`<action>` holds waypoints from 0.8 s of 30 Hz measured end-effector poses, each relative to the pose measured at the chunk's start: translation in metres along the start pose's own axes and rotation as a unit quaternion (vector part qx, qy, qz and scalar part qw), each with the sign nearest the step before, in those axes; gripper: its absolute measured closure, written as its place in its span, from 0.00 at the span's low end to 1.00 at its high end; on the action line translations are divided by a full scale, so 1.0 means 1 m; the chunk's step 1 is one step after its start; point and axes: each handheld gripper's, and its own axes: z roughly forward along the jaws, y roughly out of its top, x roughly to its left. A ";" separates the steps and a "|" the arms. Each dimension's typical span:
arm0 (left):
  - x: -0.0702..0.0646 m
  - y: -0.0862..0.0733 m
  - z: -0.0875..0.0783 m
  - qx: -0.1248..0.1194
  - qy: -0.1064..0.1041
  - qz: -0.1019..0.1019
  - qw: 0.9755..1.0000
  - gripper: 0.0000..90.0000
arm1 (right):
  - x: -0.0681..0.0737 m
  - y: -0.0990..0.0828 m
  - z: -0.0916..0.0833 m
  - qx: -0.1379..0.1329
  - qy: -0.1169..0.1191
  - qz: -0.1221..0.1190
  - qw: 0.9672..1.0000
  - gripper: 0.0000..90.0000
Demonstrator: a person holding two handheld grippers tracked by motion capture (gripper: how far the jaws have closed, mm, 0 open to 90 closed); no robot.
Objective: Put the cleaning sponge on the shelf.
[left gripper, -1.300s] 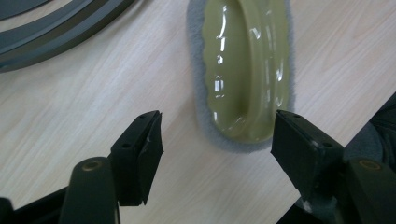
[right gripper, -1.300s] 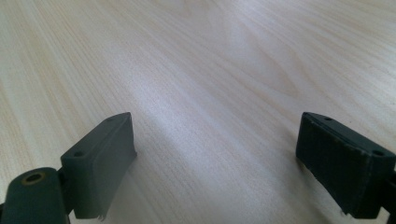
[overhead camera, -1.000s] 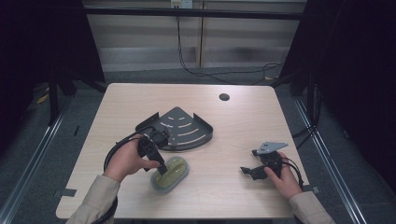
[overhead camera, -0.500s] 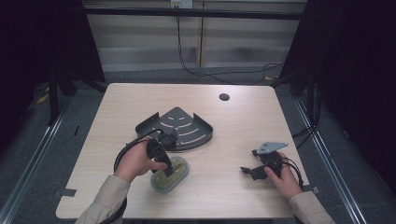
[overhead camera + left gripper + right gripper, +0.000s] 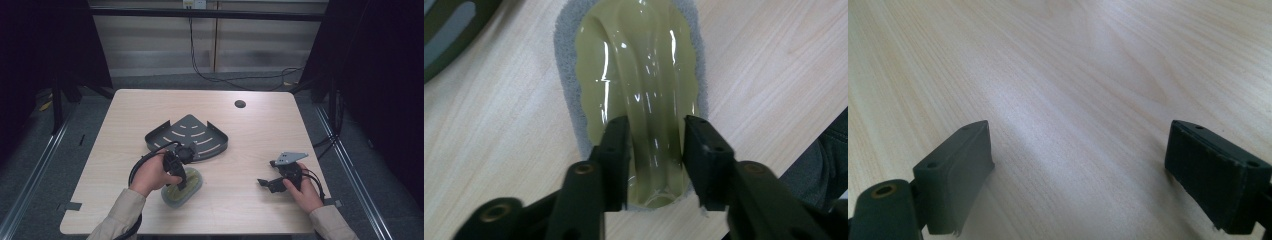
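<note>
A yellow-green glossy scrubber [image 5: 175, 197] with a grey pad under it lies flat on the wooden table, near the front left. My left gripper [image 5: 181, 181] points down onto it. In the left gripper view the scrubber [image 5: 644, 65] has a raised ridge down its middle. The left gripper [image 5: 656, 145] has one jaw on each side of that ridge and is shut on it. My right gripper [image 5: 265, 184] rests low over bare table at the front right. In its own view the right gripper [image 5: 1080, 165] is open with only wood grain between the jaws.
A dark fan-shaped corner tray [image 5: 187, 132] with curved slots sits just behind the scrubber; its edge shows in the left gripper view as the tray [image 5: 449, 30]. A round cable hole [image 5: 240, 104] lies at the table's far side. Black cables trail from both grippers.
The left hand and its gripper have shifted right and settled onto the scrubber's ridge. The right gripper and the tray have not moved.
</note>
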 end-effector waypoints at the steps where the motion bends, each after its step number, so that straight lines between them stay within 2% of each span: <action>1: 0.000 0.000 0.000 0.002 0.002 -0.003 1.000 0.75 | 0.000 0.000 0.000 0.000 0.000 -0.001 1.000 0.13; 3: 0.001 0.000 0.000 0.004 -0.002 -0.005 1.000 0.77 | 0.000 0.000 0.000 0.001 -0.001 -0.001 1.000 0.13; 12: 0.005 -0.005 -0.007 0.011 0.004 -0.018 1.000 0.79 | 0.000 0.000 0.000 0.000 0.000 0.000 1.000 0.13; 17: 0.008 -0.009 -0.014 0.009 -0.003 -0.023 1.000 0.79 | 0.000 0.000 0.000 0.000 0.000 0.000 1.000 0.13; 19: 0.009 -0.011 -0.017 0.008 -0.001 -0.028 1.000 0.79 | 0.000 0.000 0.000 0.000 0.000 0.000 1.000 0.13; 23: 0.013 -0.014 -0.024 0.002 -0.011 -0.037 0.999 0.79 | 0.000 0.000 0.000 0.000 0.000 0.000 1.000 0.13; 24: 0.014 -0.015 -0.026 -0.001 -0.010 -0.045 0.999 0.79 | 0.000 0.000 0.000 0.000 0.000 0.000 1.000 0.13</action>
